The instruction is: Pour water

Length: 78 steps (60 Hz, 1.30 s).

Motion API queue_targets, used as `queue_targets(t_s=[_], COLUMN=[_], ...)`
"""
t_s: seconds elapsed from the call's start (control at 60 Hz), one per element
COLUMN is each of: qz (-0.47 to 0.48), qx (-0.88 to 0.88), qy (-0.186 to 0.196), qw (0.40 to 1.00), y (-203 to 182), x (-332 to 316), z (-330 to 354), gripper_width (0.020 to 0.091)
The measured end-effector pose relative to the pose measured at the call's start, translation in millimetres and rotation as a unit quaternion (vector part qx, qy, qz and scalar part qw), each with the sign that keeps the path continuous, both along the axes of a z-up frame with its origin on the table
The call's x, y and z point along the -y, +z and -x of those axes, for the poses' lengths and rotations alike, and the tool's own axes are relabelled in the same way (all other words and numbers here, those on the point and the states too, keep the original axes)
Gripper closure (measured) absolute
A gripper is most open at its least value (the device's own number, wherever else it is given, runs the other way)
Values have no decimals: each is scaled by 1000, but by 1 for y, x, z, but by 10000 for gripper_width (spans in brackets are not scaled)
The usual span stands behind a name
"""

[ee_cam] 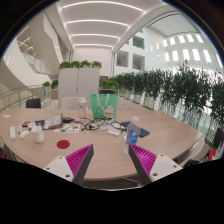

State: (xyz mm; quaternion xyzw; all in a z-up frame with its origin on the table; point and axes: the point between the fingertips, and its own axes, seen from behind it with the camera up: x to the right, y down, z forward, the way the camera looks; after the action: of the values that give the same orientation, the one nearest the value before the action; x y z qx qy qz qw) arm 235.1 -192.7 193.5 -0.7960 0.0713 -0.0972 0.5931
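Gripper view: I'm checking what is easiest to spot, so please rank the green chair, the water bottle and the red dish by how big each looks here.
1. Green chair, largest, though it stands farthest off.
2. Water bottle, just ahead of the open hand-held gripper.
3. Red dish, smallest.

The bottle's nearness inflates it, so its rank against the chair is unsure.

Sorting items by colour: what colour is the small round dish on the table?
Magenta; the small round dish shows best in the gripper view.

White fingers [75,163]; striped magenta pads [143,158] lining the jaws.
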Motion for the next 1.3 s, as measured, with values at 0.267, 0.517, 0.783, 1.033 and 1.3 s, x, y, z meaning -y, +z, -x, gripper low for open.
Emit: queue_targets(t_s=[0.267,0.517,0.783,1.033,1.3], qz=[-4,19,16,43,70], qx=[-21,-24,-60,41,353], qy=[-15,-9,-66,-48,35], qw=[1000,1000,996,997,932], y=[-89,-144,-145,-80,44], x=[-163,-231,-233,-243,-280], z=[-144,-172,-185,-145,27], gripper_width=[296,621,701,762,761])
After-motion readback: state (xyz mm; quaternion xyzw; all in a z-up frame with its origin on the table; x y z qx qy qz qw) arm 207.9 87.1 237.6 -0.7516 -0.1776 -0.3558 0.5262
